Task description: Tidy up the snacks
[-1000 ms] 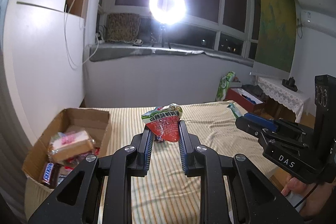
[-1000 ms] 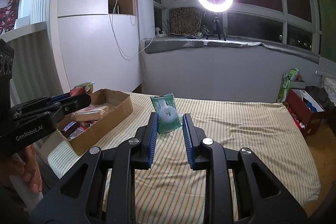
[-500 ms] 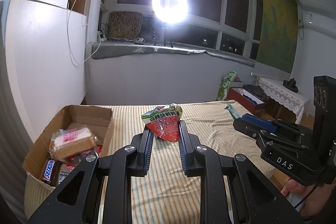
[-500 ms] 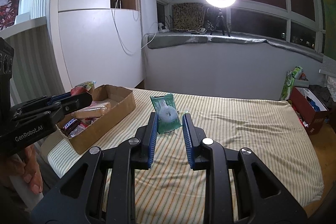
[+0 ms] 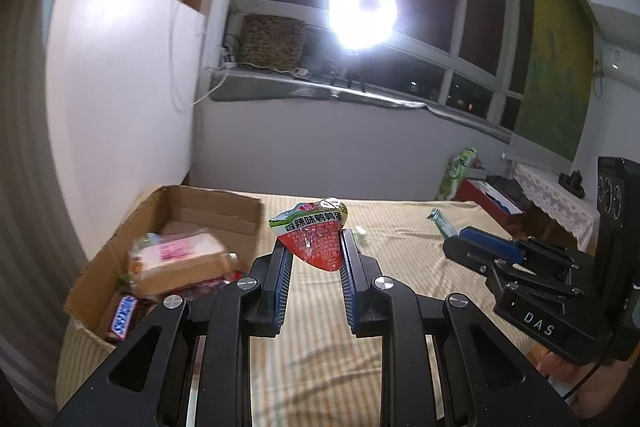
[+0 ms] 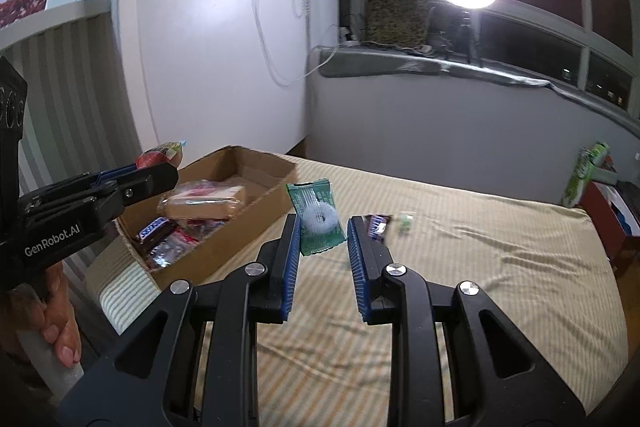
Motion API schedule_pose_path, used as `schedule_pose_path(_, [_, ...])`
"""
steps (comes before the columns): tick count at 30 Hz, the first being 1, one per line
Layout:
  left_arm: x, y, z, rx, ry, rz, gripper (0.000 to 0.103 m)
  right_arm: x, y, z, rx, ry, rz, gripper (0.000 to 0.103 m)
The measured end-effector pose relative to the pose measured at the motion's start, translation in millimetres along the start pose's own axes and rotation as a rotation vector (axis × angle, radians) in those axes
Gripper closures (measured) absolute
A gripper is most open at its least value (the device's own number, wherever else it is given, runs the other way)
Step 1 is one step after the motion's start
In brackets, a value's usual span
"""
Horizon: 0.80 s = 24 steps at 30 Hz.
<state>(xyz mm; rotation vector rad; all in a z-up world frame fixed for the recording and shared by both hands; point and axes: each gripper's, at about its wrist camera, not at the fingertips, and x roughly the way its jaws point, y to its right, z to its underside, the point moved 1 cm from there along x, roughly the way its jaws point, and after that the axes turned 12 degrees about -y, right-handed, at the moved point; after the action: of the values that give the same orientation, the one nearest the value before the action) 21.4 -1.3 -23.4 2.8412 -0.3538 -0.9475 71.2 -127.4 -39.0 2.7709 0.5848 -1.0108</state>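
Holding two snacks up over the striped bed [image 6: 500, 259], I have my left hand-held gripper [image 5: 313, 251] clamped on a red and green snack pouch [image 5: 314, 241], and my right hand-held gripper [image 6: 323, 233] clamped on a green ring-candy packet [image 6: 318, 221]. Left of both sits the open cardboard box [image 5: 208, 211] with a wrapped sandwich [image 5: 180, 263] and a Snickers bar [image 5: 122, 315] inside. Just beyond my right fingertips lies a dark wrapper [image 6: 378, 225], blurred, perhaps another chocolate.
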Motion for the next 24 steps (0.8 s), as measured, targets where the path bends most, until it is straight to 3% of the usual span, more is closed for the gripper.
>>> schedule_pose_path(13, [-21.5,-70.1,3.1,-0.135,0.034,-0.085,0.082,36.8,-76.4,-33.9,-0.137,-0.014,-0.113,0.078])
schedule_pose_path(24, [-35.8,-98.5,0.0,-0.19,0.062,-0.153,0.082,52.6,-105.6,-48.5,-0.184,-0.003,-0.177,0.078])
